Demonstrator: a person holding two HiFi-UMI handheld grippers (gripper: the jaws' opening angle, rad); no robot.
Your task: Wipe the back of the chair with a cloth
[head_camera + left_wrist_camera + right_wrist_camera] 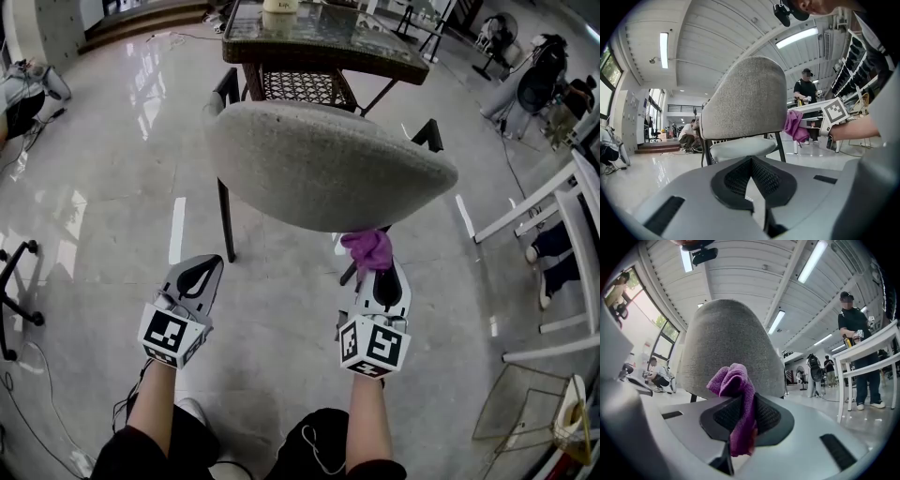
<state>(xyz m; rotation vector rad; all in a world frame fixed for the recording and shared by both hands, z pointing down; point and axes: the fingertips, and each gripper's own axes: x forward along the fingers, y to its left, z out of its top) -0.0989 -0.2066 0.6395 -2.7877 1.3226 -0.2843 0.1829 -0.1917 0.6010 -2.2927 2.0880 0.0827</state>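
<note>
Revealing what head view hides, right gripper (743,401) pinches cloth (735,380) between fingers (768,416).

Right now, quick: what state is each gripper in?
Left gripper: closed, holding nothing.
Right gripper: closed on the cloth.

The chair back (328,164) is covered in coarse grey woven fabric, matt and a little nubbly. The purple cloth (368,248) looks like soft terry, fuzzy along its folds. The left gripper (204,267) and right gripper (377,272) have smooth, matt grey plastic shells with black, finely textured pads (766,416). The chair legs (226,220) are dark metal. The floor (112,141) is pale, polished and glossy, mirroring the lights. The table (309,54) is brown wicker under a glass top.
</note>
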